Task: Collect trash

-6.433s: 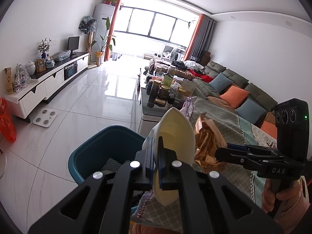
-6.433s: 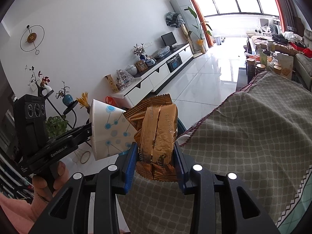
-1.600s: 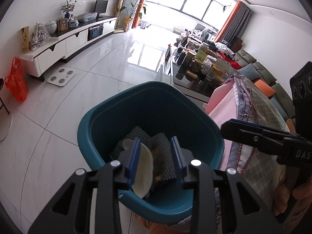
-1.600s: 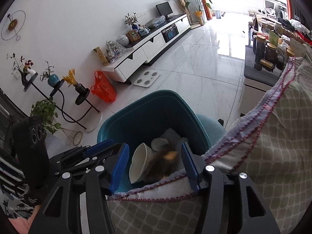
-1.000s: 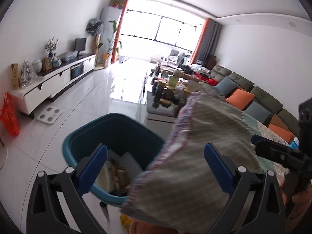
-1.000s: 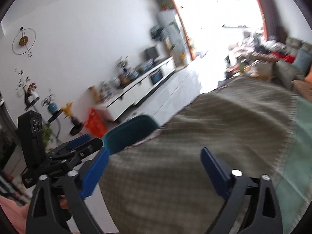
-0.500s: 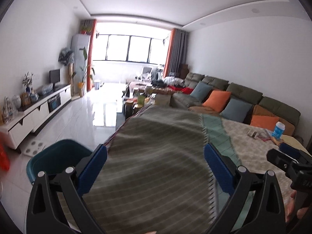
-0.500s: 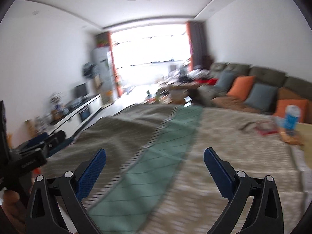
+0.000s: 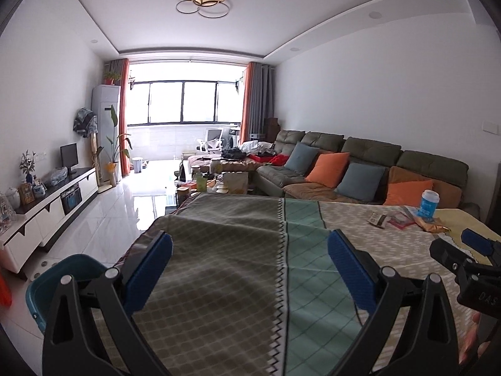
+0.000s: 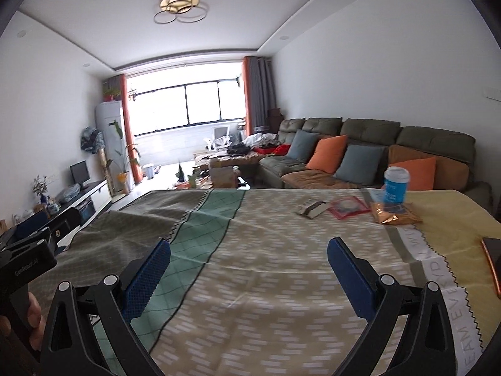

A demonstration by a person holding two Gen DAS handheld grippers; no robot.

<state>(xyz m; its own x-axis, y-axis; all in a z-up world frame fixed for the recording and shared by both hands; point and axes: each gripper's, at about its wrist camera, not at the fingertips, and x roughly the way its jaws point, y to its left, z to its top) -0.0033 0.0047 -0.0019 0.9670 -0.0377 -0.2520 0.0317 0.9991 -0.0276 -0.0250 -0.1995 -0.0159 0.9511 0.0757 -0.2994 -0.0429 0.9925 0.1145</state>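
Observation:
Both grippers hover open and empty over the cloth-covered table (image 9: 238,269). My left gripper (image 9: 249,266) is over the table's left part, with the teal bin (image 9: 53,282) on the floor at its lower left. My right gripper (image 10: 249,269) faces the trash at the far right end: a blue cup (image 10: 396,189), a gold wrapper (image 10: 393,216), a red packet (image 10: 349,206) and a small dark-and-white wrapper (image 10: 311,208). The same cup (image 9: 429,203) and gold wrapper (image 9: 433,226) appear in the left wrist view, beyond the right gripper's body (image 9: 469,266).
A dark phone-like slab with an orange edge (image 10: 493,260) lies at the table's right edge. A sofa (image 9: 360,169) with cushions runs along the right wall. A cluttered coffee table (image 9: 213,181) stands past the table, a TV cabinet (image 9: 53,203) on the left.
The paper cup and gold wrapper went from my grippers into the teal bin. Both grippers then opened, rose and swung right, away from the bin and toward the table's far end.

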